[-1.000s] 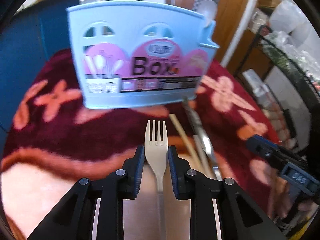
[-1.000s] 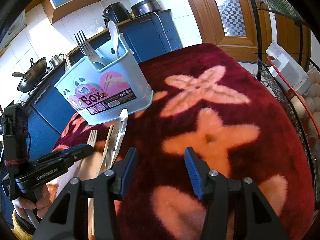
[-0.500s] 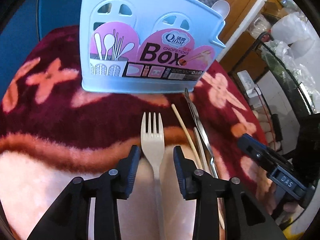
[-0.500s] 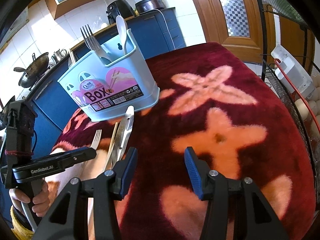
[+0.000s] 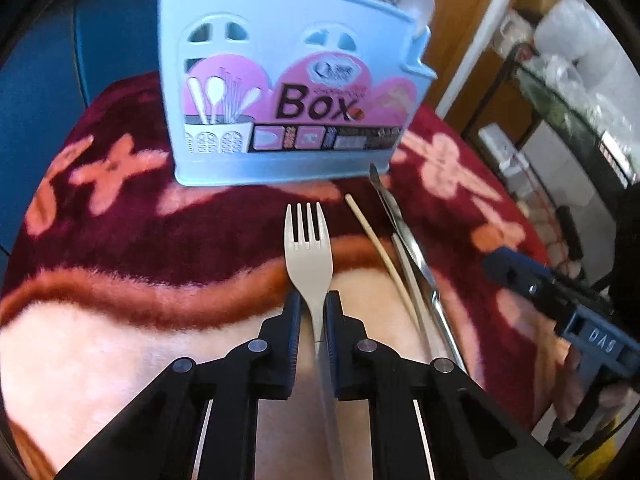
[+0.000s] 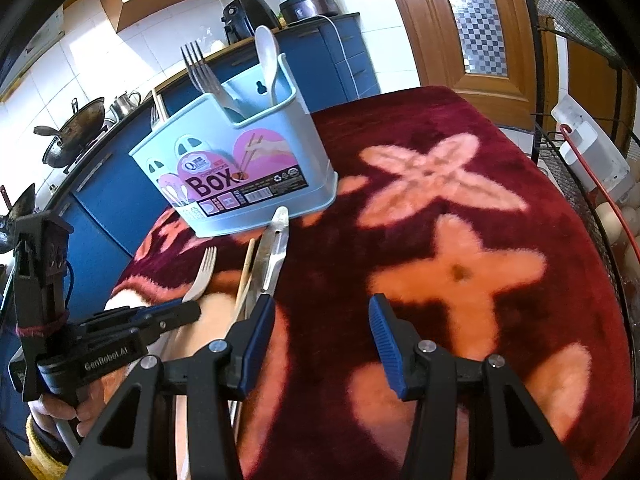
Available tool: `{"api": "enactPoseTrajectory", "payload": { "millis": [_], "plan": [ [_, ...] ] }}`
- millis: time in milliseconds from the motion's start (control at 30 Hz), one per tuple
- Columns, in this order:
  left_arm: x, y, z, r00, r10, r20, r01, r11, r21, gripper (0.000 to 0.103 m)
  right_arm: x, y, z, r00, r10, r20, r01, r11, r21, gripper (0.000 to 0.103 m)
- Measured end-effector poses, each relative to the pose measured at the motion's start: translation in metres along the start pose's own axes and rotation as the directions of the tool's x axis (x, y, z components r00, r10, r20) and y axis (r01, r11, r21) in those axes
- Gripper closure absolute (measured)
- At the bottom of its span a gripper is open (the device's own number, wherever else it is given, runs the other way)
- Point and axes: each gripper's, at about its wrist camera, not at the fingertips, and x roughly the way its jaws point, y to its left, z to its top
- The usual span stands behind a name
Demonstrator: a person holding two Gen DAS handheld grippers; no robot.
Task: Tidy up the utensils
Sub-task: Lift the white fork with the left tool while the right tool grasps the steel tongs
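pinching the neck of a pale plastic fork (image 5: 308,256), the left claw (image 5: 313,314) has just been closing, and its two dark pads now sit tight against the fork's narrow stem, one on each side. the fork lies flat on the red and pink flowered cloth (image 5: 120,240) that covers the surface, tines pointing away toward the far edge. just beside it on the right lie a thin wooden chopstick (image 5: 376,248) and a metal knife (image 5: 404,236), both running near to far and close together; the knife's tip reaches almost to the foot of the box. from the right wrist view the same three pieces show near the left edge of the surface, with the left claw (image 6: 172,314) low over the fork (image 6: 202,274) and a hand (image 6: 60,412) gripping its handle.

the right claw (image 6: 322,340) hangs above the cloth with a middling gap between its blue pads and nothing between them.

farther on stands a light blue plastic utensil box (image 6: 240,168) with a pink label, upright on the cloth near the far left corner. a metal fork (image 6: 200,72) and a white spoon (image 6: 268,56) stand in its end compartment. beyond the surface run blue cabinets (image 6: 320,56) with a wok (image 6: 76,128) on the stove.
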Motion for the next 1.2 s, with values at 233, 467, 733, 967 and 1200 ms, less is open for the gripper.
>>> {"api": "enactPoseTrajectory", "payload": {
  "millis": [233, 467, 733, 967, 1200],
  "plan": [
    [-0.019, 0.022, 0.003, 0.993, -0.019, 0.113, 0.029, 0.996, -0.084, 0.091, 0.015, 0.02, 0.012, 0.999, 0.028, -0.035, -0.028, 1.0, -0.002, 0.051],
    [-0.03, 0.039, 0.007, 0.982, -0.011, 0.189, 0.035, 0.991, -0.126, 0.092, 0.041, 0.041, 0.026, 0.998, 0.014, -0.068, -0.015, 1.0, -0.011, 0.051],
    [-0.034, 0.045, 0.006, 0.974, -0.025, 0.227, 0.055, 0.99, -0.128, 0.092, 0.071, 0.047, 0.037, 0.992, -0.09, -0.092, 0.087, 0.996, -0.032, 0.062],
    [-0.037, 0.046, 0.007, 0.969, -0.034, 0.244, 0.066, 0.99, -0.125, 0.092, 0.075, 0.039, 0.04, 0.993, -0.073, -0.094, 0.074, 0.997, 0.006, 0.078],
    [-0.044, 0.042, 0.006, 0.962, -0.044, 0.27, 0.078, 0.99, -0.117, 0.092, 0.046, 0.033, 0.037, 1.0, -0.007, -0.006, 0.007, 0.999, 0.036, 0.079]
  ]
}}
